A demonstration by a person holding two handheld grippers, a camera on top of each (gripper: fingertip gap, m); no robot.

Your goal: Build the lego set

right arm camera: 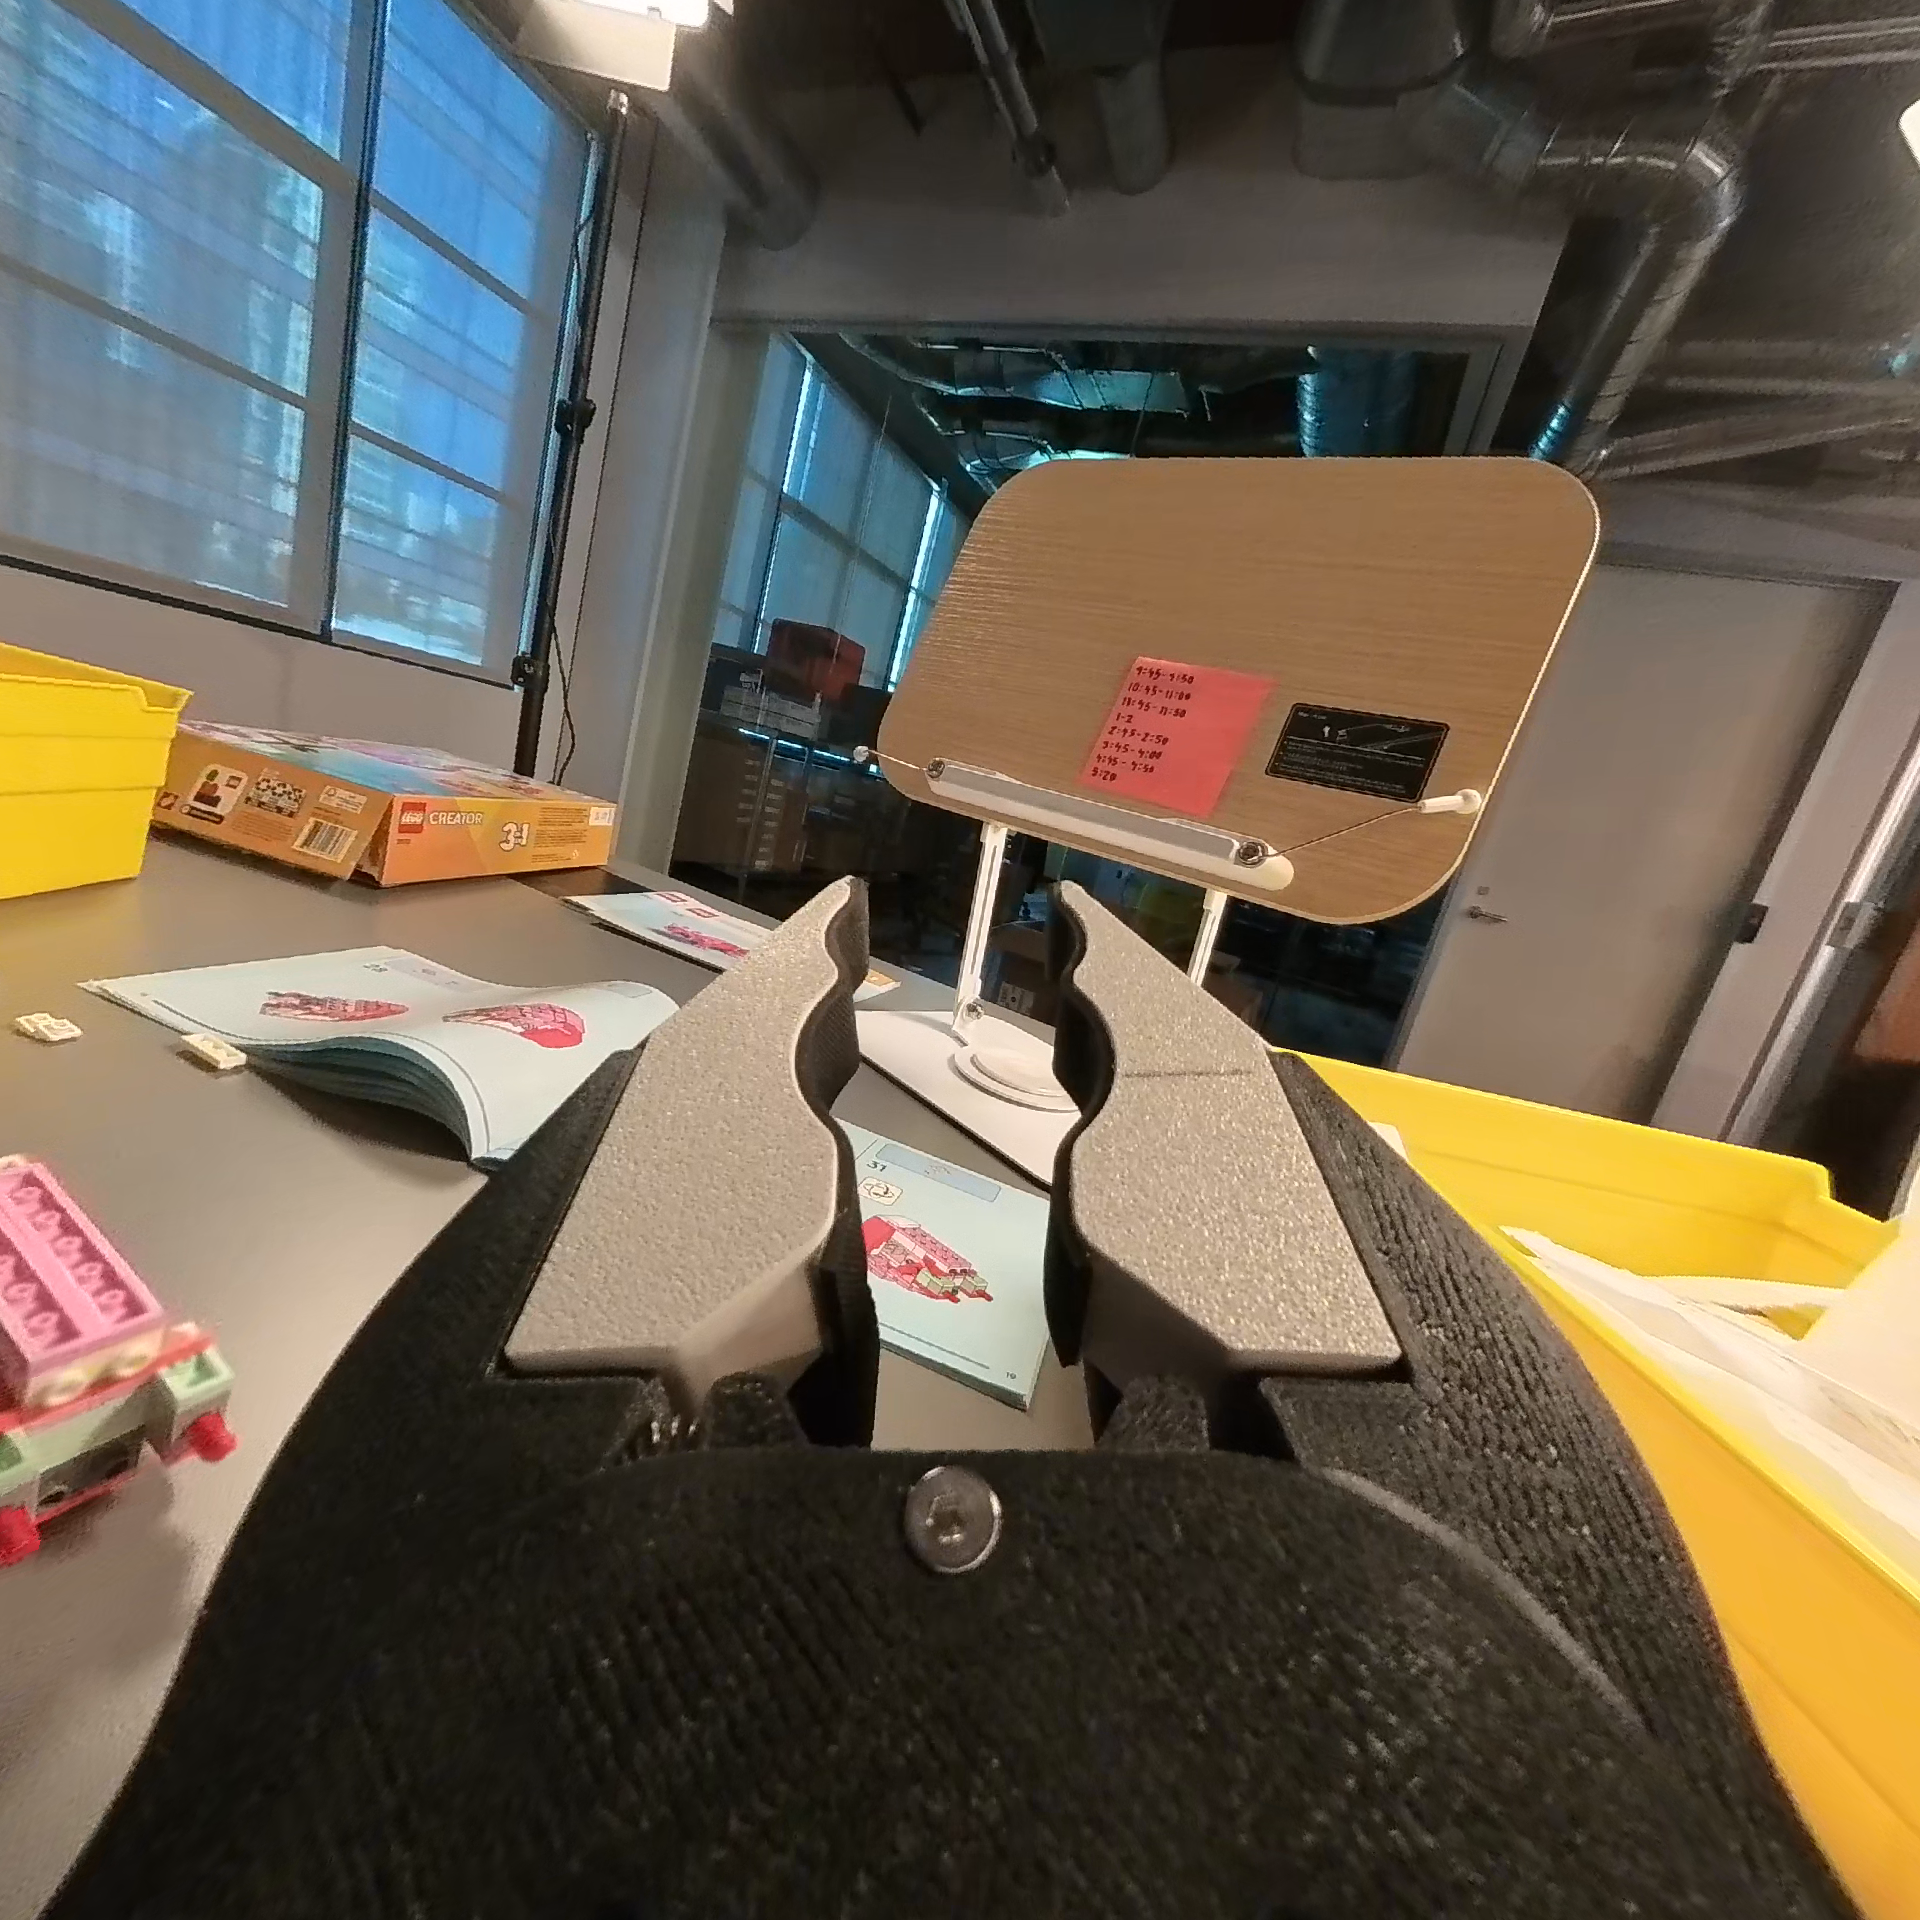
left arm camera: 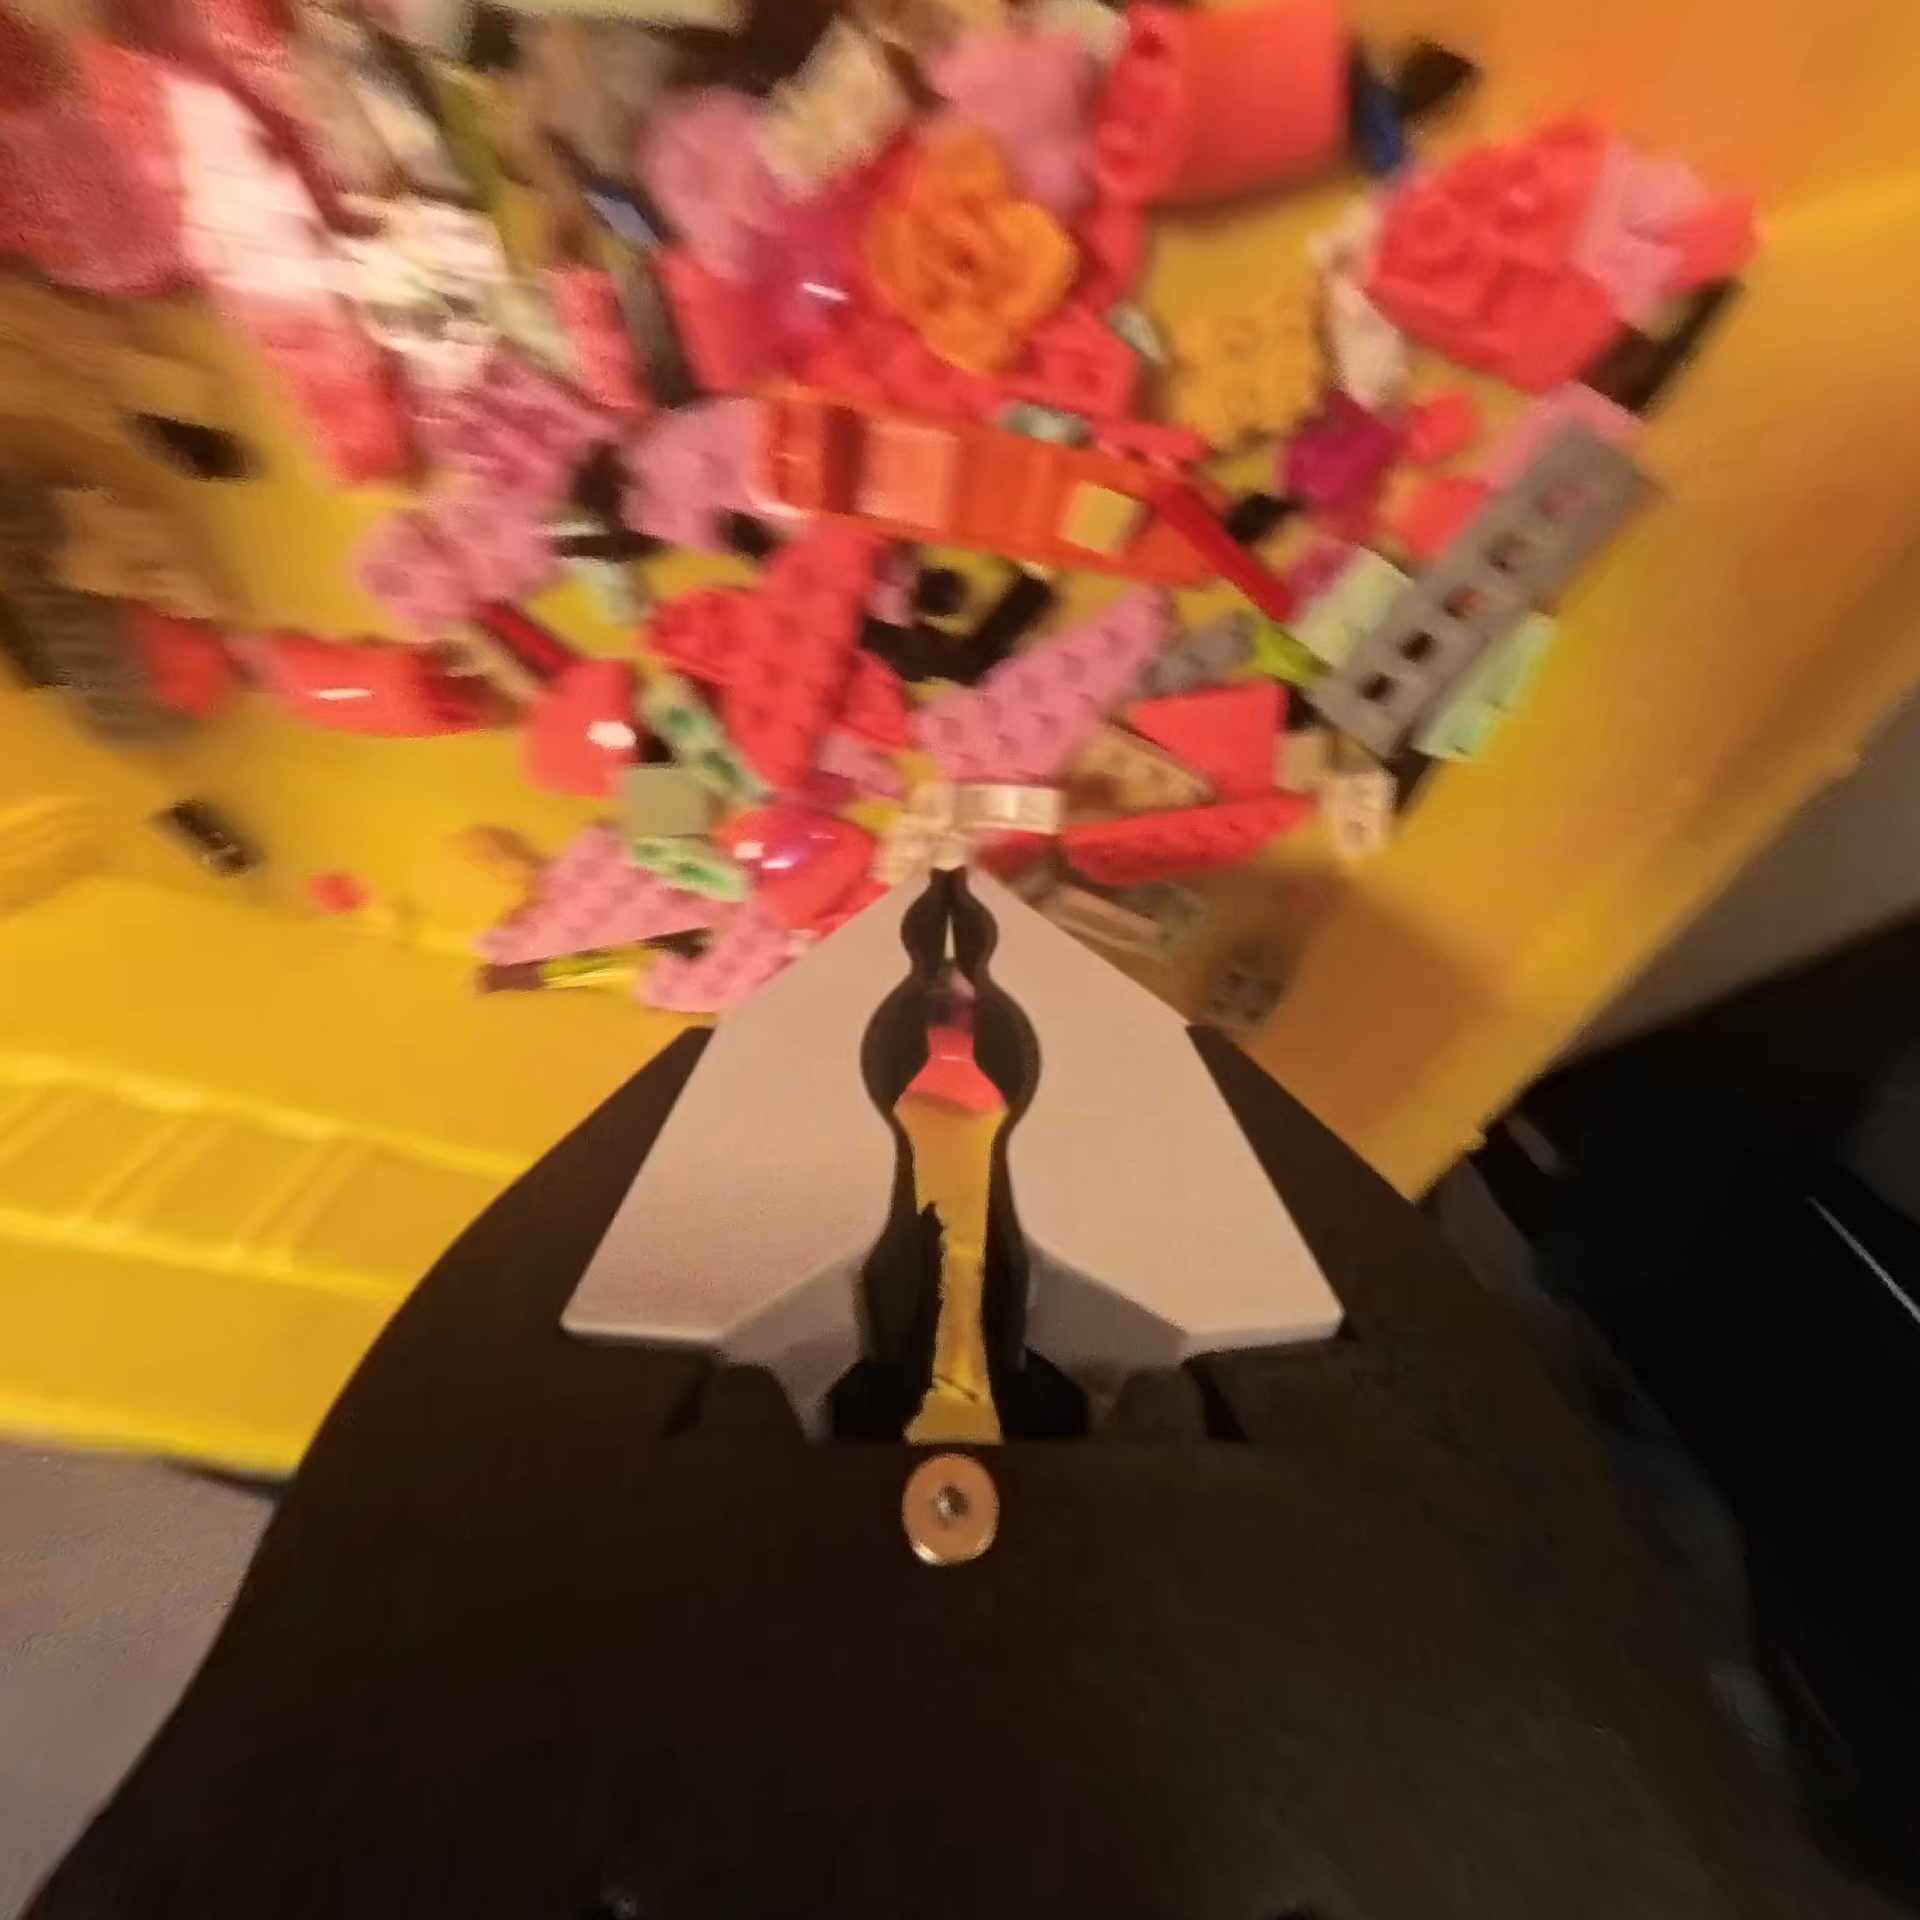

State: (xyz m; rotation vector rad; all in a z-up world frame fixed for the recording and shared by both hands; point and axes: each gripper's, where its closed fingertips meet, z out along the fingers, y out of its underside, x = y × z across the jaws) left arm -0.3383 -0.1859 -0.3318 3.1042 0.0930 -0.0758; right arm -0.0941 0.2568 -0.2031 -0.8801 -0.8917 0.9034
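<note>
In the blurred left wrist view my left gripper is shut, its fingertips together over a pile of red, pink and orange toy bricks in a yellow bin. The tips sit right at a small cream piece; the blur hides whether it is pinched. My right gripper is open and empty, held above a grey table, with an open instruction page below its fingers. A partly built pink and green brick model stands at the left.
A wooden book stand with a pink note stands ahead on a white base. An open booklet, an orange box and stacked yellow bins lie to the left. A yellow bin with papers is at the right. Spacing between my two grippers at the tips: around 50 centimeters.
</note>
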